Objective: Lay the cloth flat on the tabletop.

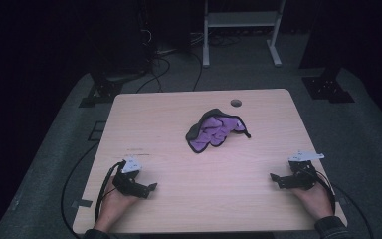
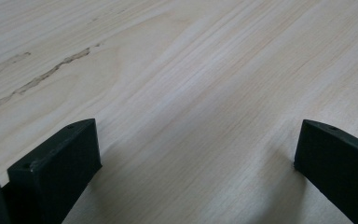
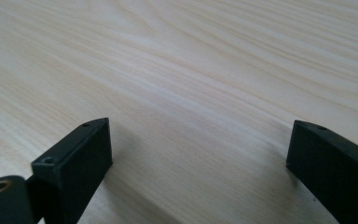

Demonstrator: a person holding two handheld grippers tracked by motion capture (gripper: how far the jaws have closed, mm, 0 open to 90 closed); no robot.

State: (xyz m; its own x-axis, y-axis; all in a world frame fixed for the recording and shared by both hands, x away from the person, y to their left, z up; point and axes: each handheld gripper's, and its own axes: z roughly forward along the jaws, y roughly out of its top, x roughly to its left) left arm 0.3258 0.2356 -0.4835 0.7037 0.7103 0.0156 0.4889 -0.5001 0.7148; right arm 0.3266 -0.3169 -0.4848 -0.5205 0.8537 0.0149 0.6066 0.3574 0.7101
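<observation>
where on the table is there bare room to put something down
Bare wood lies between the left gripper and right gripper, along the near edge of the table, and beside the purple cloth. Only the middle, under the cloth, is taken.

Your left tool point(image 1: 149, 188) and right tool point(image 1: 274, 177) are black with blocky, screw-holed jaws, each topped by a grey three-cornered plate and trailing a black cable. A dark cuff covers your right wrist.

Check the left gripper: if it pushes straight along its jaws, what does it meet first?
Likely nothing but the light wooden table: the left gripper, jaws open, points across bare tabletop. The crumpled purple-and-black cloth lies off that line, though depth is unclear.
</observation>
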